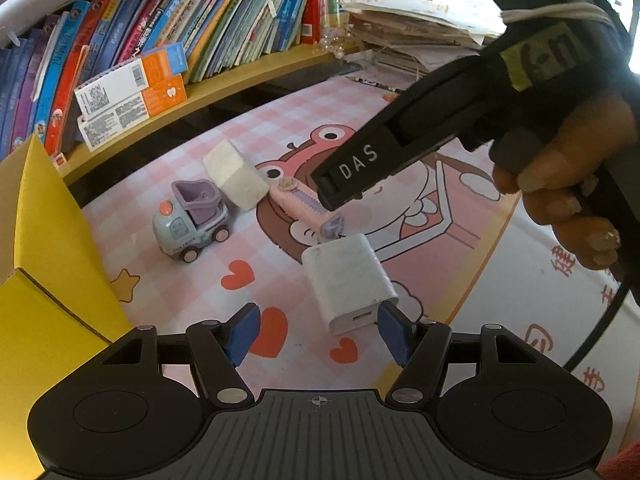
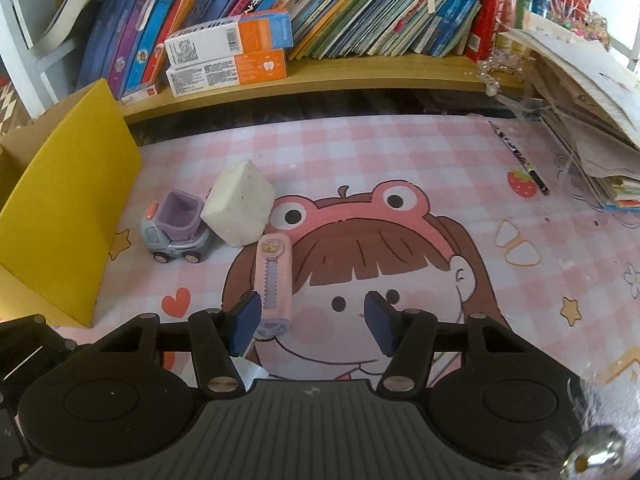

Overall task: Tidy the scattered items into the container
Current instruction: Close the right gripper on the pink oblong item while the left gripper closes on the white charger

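Blue, matte pads (image 1: pixel 244 330) tip both fingers of the left gripper (image 1: pixel 318 330), which stand wide apart over the mat, the right pad just beside the slotted end of a white charger block (image 1: pixel 348 280) (smooth plastic, rounded corners, one slot visible). At far left stands a yellow cardboard box (image 1: pixel 60 240), its flap raised. Near it sits one toy truck (image 1: pixel 192 220), glossy grey-blue with a lilac tipper and pale wheels; faint lettering on its side is too small to read. One off-white foam block (image 1: pixel 236 174), rough and speckled, leans against the truck's tipper. One pink clip (image 2: pixel 272 280) with a lilac toothed strip and a small star badge lies next, beside the foam. The right gripper (image 2: pixel 312 322) hovers over it, fingers spread, the left pad (image 2: pixel 245 322) just beside the clip's near end. "DAS" is printed in white on the black body of the right gripper in the left view, gripped by a hand (image 1: pixel 568 184). All four loose items lie on the pink checked cartoon mat (image 2: pixel 400 152), outside the box.
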Tool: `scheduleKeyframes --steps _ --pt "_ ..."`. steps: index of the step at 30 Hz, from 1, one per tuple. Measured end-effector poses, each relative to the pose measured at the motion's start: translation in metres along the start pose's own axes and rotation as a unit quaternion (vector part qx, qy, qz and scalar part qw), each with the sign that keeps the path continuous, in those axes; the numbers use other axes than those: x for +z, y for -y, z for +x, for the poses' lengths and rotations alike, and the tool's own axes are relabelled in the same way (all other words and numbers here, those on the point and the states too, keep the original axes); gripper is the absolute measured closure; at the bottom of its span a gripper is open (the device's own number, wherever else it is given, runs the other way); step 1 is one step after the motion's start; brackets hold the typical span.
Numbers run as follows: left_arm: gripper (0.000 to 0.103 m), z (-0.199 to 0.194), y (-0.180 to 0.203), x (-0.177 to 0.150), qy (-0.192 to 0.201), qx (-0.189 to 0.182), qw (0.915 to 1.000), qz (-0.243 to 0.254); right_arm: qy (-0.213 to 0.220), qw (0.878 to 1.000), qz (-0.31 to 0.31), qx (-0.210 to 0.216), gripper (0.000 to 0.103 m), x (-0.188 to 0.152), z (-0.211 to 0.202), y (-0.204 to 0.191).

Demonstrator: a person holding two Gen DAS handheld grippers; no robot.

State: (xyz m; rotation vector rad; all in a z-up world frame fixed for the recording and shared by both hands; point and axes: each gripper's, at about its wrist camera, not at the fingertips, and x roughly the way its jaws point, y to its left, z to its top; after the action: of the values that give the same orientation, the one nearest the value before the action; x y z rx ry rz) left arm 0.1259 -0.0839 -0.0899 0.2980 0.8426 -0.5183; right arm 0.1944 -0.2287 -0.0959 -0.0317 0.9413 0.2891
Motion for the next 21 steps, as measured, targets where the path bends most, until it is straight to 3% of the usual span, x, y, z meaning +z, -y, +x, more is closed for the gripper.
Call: scheduleKeyframes --steps 5,21 --pt "0.057 0.001 -0.009 -0.002 -0.005 0.008 0.9999 -0.012 -0.012 1.000 0.012 0.010 0.049 0.002 0.010 0.000" --pt "0.057 0.004 -0.009 -0.001 -0.008 0.006 0.9998 -0.015 -0.009 1.000 0.001 0.005 0.049 0.006 0.015 -0.002"
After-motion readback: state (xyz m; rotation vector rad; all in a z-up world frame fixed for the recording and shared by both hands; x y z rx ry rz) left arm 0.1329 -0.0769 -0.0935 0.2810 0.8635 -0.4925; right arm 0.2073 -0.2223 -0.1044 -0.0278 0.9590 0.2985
